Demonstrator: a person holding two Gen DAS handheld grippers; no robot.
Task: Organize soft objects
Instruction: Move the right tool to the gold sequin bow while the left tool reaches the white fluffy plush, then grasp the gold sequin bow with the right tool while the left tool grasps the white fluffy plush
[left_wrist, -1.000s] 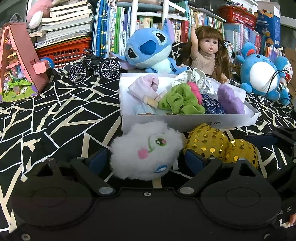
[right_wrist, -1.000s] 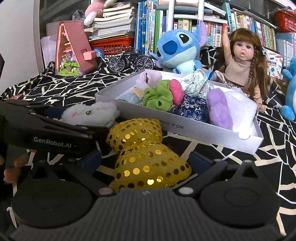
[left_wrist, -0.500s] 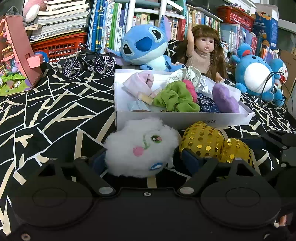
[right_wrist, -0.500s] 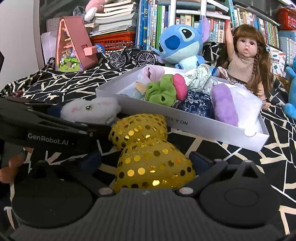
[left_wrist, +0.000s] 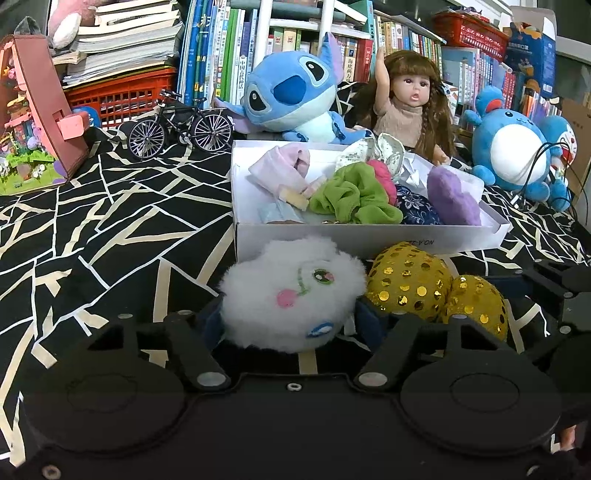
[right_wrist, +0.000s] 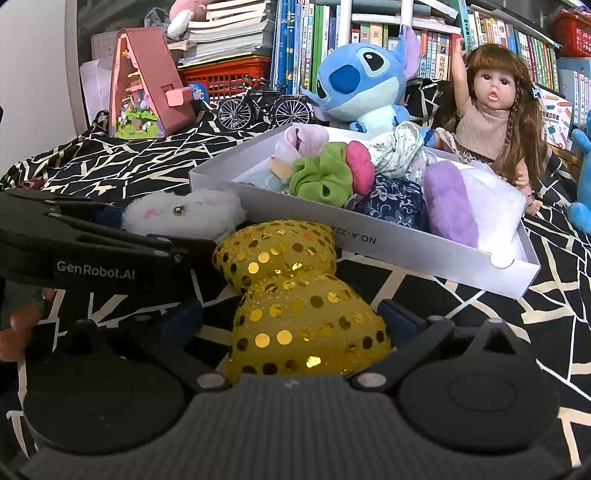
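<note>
**Plush toys at the claws, box just behind**

White fluffy plush (left_wrist: 291, 295) sits between the left claw (left_wrist: 288, 321) jaws, which have just been closing; both pads press its sides. Right claw (right_wrist: 291, 317) straddles the gold sequined bow (right_wrist: 295, 295), jaws wide (contact unclear). Both toys lie on the patterned cloth (left_wrist: 92, 229), just before the white box (left_wrist: 369, 240) of scrunchies.

Black cloth with pale crackle lines (left_wrist: 92, 221), white box (left_wrist: 332, 242), fluffy white plush (left_wrist: 291, 295), gold sequin bow (left_wrist: 410, 284)
</note>
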